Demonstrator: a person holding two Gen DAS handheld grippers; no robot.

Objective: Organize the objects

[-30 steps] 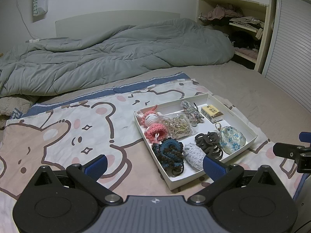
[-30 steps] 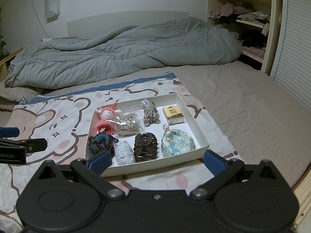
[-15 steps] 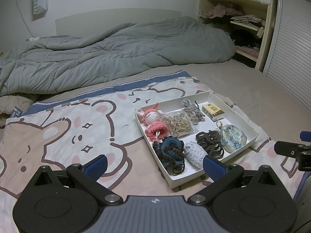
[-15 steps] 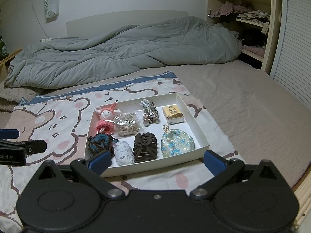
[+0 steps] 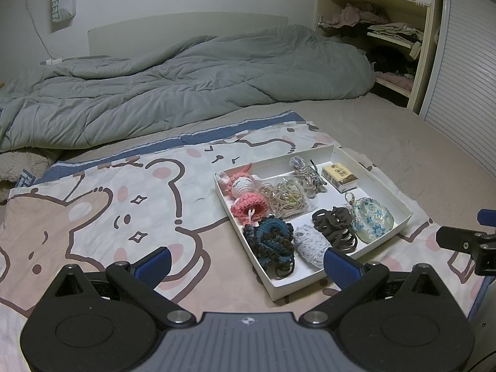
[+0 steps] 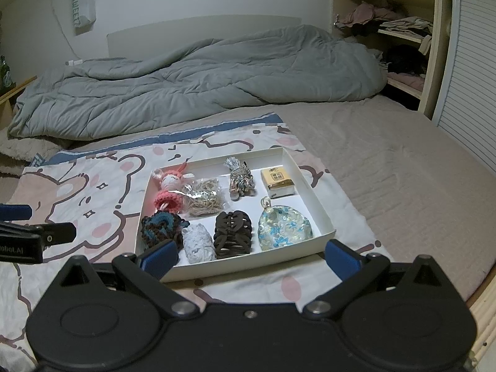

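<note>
A white shallow box (image 6: 316, 200) lies on a bear-print cloth (image 5: 102, 204) on the bed. It holds a pink crochet doll (image 6: 169, 190), a bag of rubber bands (image 6: 203, 197), a striped tassel (image 6: 241, 178), a small yellow box (image 6: 277, 181), a blue crochet piece (image 6: 161, 226), a white lace roll (image 6: 198, 241), black hair clips (image 6: 232, 235) and a floral pouch (image 6: 285, 228). My left gripper (image 5: 248, 263) is open and empty, left of the box. My right gripper (image 6: 251, 255) is open and empty, just in front of the box.
A rumpled grey duvet (image 5: 186, 83) covers the far half of the bed. Shelves with clothes (image 6: 400, 34) stand at the back right beside a slatted door (image 6: 471, 71). The bed's edge (image 6: 483, 307) is at the lower right.
Both grippers have drifted slightly; the box sits a little lower in the left wrist view. Nothing was picked up or let go.
</note>
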